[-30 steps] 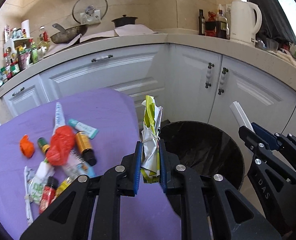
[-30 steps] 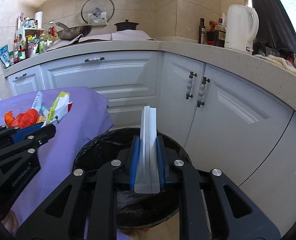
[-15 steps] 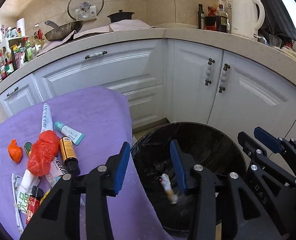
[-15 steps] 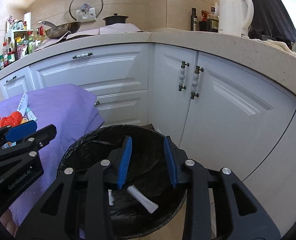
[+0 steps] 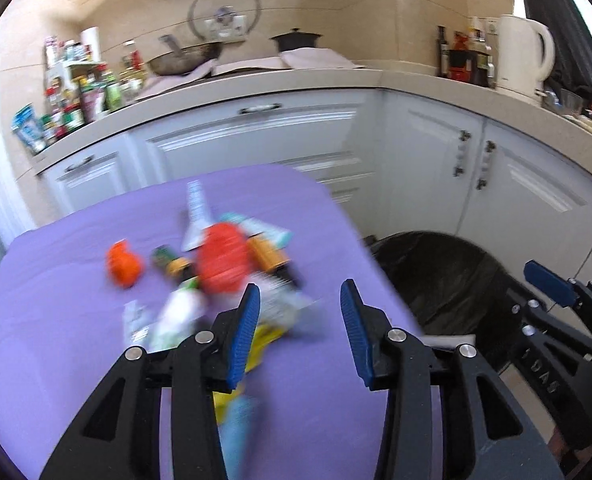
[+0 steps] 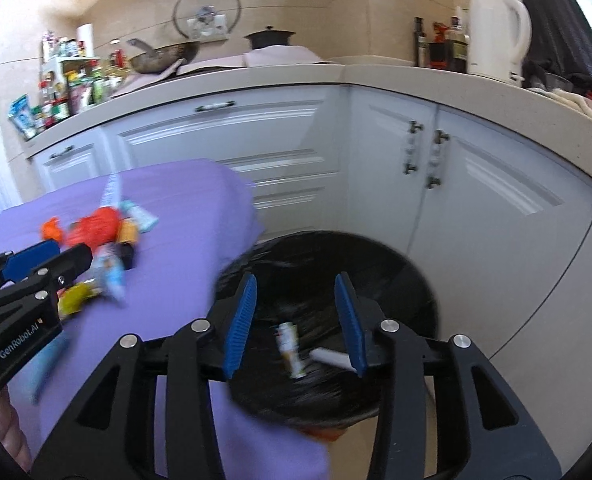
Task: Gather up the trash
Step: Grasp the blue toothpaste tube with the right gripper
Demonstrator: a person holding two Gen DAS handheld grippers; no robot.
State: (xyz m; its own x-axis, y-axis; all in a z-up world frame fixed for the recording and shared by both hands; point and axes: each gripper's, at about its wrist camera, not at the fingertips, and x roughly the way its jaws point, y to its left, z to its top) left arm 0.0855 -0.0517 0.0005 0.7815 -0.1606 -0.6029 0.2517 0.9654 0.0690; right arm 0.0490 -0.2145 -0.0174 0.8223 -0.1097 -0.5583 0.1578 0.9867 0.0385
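Fingers on both grippers empty: left gripper (image 5: 300, 322) parted over the trash pile (image 5: 224, 276), right gripper (image 6: 296, 316) opening above the bin (image 6: 408, 276) for dumping.

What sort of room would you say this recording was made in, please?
Most likely a home kitchen: white cabinets run under a corner countertop, which carries a white electric kettle, a wok and a rack of seasoning bottles.

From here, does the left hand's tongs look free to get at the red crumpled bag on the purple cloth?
Probably yes. The left tongs are open and empty, pointing across the purple cloth toward the red bag. Only loose wrappers lie between them, though blur hides detail.
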